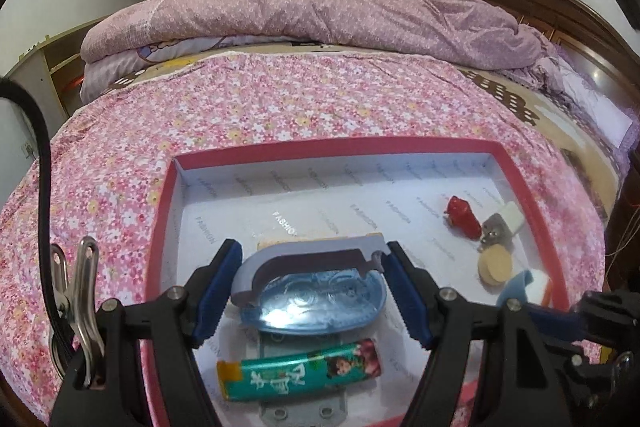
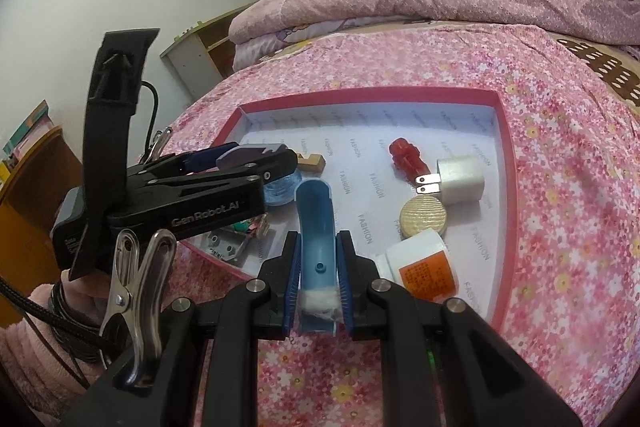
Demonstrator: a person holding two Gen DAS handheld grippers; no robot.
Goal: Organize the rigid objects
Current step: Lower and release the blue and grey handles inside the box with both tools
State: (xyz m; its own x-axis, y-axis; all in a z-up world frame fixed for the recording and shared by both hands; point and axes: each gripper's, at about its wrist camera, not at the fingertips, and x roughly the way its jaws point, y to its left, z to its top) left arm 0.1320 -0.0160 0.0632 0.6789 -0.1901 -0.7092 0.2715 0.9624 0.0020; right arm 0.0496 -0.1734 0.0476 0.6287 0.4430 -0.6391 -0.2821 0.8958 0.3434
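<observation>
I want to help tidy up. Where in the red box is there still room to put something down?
The red box has bare room along its far wall, behind the red toy. The middle strip between the toy and the left gripper is free too. It is crowded at the right: white plug, wooden disc and white bottle sit close together.

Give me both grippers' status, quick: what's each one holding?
Left gripper: jaws closed on the blue-and-grey tape dispenser over the red box.
Right gripper: jaws shut on the curved blue plastic piece.
</observation>
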